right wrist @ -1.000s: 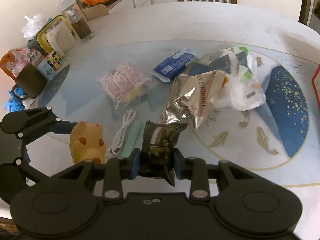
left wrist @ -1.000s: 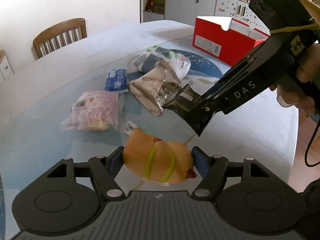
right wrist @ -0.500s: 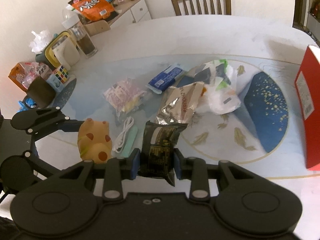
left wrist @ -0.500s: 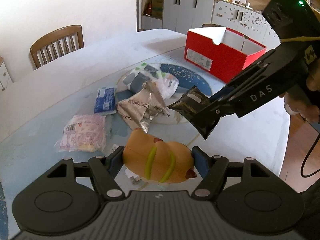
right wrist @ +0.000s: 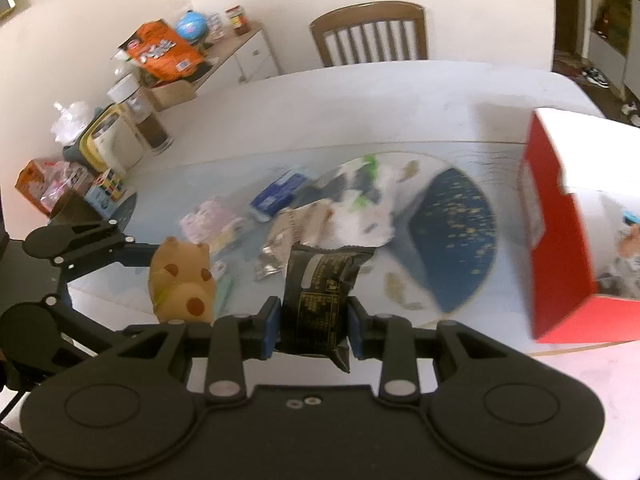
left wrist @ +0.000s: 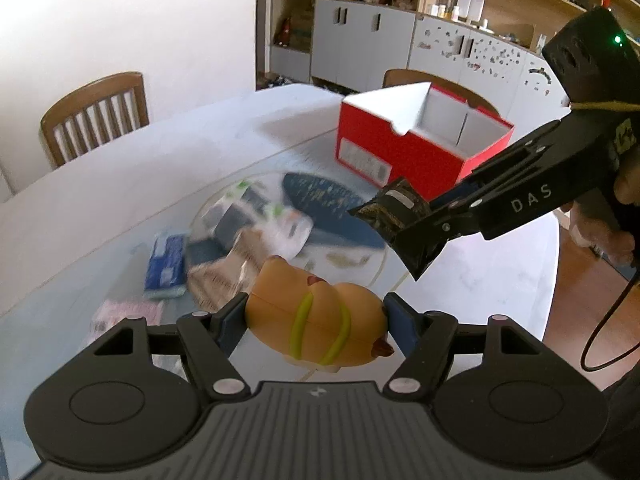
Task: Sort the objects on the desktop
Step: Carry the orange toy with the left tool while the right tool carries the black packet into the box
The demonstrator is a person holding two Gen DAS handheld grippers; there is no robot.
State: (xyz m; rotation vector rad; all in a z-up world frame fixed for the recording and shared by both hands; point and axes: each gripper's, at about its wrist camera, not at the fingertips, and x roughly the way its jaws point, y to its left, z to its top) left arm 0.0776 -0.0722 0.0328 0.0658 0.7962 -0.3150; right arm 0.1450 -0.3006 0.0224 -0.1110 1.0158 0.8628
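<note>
My left gripper (left wrist: 316,316) is shut on an orange toy animal (left wrist: 316,320) with green stripes and holds it above the table; the toy also shows in the right wrist view (right wrist: 182,280). My right gripper (right wrist: 314,316) is shut on a black snack packet (right wrist: 320,292), also seen in the left wrist view (left wrist: 396,212), raised above the table. An open red box (left wrist: 404,148) stands at the far right of the table (left wrist: 160,152); it fills the right edge of the right wrist view (right wrist: 560,248).
Loose on the table lie a silver foil bag (right wrist: 292,236), a blue packet (right wrist: 280,194), a pink packet (right wrist: 208,220) and a white plastic bag (right wrist: 360,196). Cups, a Rubik's cube (right wrist: 110,186) and snacks crowd the far left. Wooden chairs (right wrist: 368,34) stand behind.
Both grippers have risen and moved toward the red box with their objects still held. The box looks nearer and larger in both views.
</note>
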